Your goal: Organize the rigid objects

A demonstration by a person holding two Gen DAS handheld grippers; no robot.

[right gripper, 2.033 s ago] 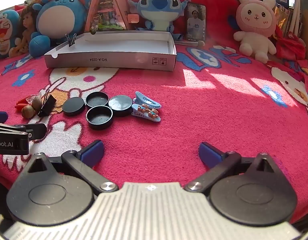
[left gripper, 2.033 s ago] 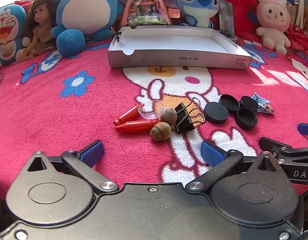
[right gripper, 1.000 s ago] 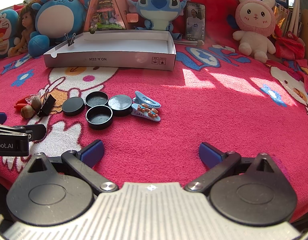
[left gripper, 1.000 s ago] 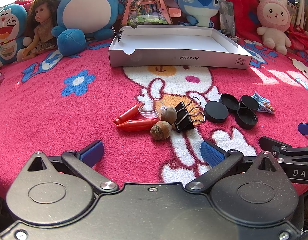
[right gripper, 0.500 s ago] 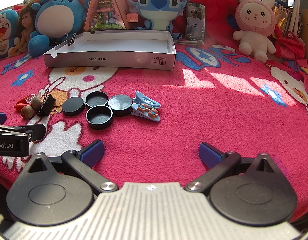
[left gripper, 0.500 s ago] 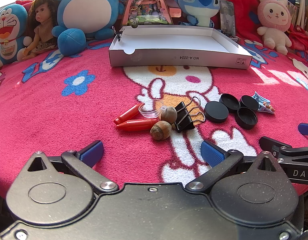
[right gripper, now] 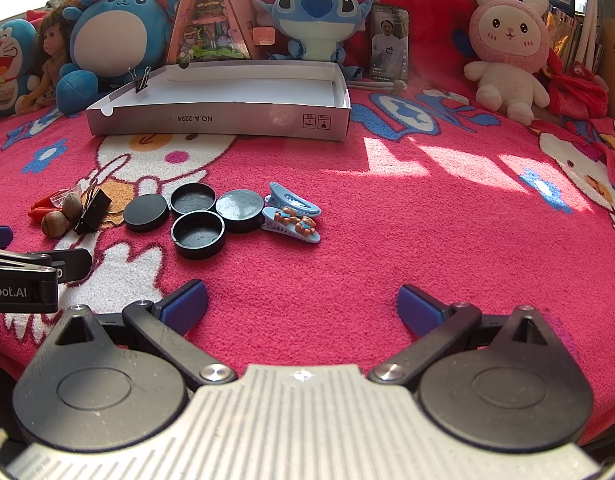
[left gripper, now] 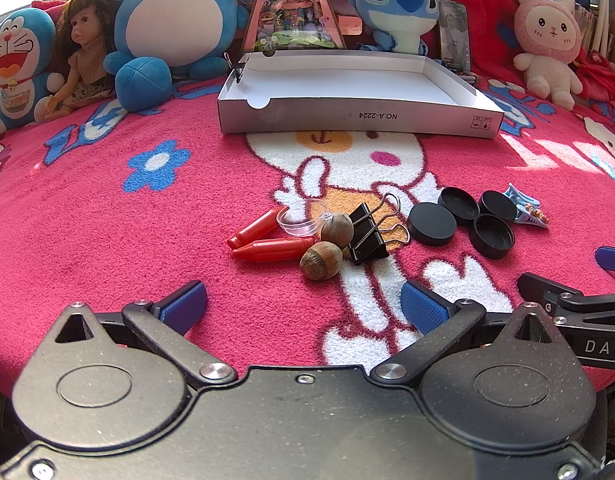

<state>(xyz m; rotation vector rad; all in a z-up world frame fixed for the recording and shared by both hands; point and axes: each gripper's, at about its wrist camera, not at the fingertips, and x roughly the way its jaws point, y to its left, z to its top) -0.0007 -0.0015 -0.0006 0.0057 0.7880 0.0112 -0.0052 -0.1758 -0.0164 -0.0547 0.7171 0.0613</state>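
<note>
blanket (left gripper: 107, 216): pink cartoon fleece, carries everything; soft pile, so small bits sit slightly sunk.
plush row (left gripper: 175, 20): lined along back edge, behind box; backdrop, likely not part of the sort.
box (left gripper: 359, 118): white, shallow, open top, empty apart from a clip on its left rim; sits at back centre, probably the drop target.
caps (right gripper: 197, 232): four black round ones, bunched touching, between the two piles; two mouth-up, two flat side up.
hair clips (right gripper: 291, 216): two blue, side by side, just right of caps.
binder clip (left gripper: 367, 232): black, handles up, leaning against nut.
crayons (left gripper: 273, 249): two red, lying flat, left end of cluster.
clear cup (left gripper: 301, 220): small, resting on crayon tip.
nuts (left gripper: 321, 260): two, touching clip and crayons.
left gripper (left gripper: 303, 306): spread wide, empty, low over blanket, aimed at crayon/nut cluster just ahead.
right gripper (right gripper: 303, 306): spread wide, empty, touching nothing; caps and hair clips ahead-left.
status: nothing boxed yet, by the look of it.
</note>
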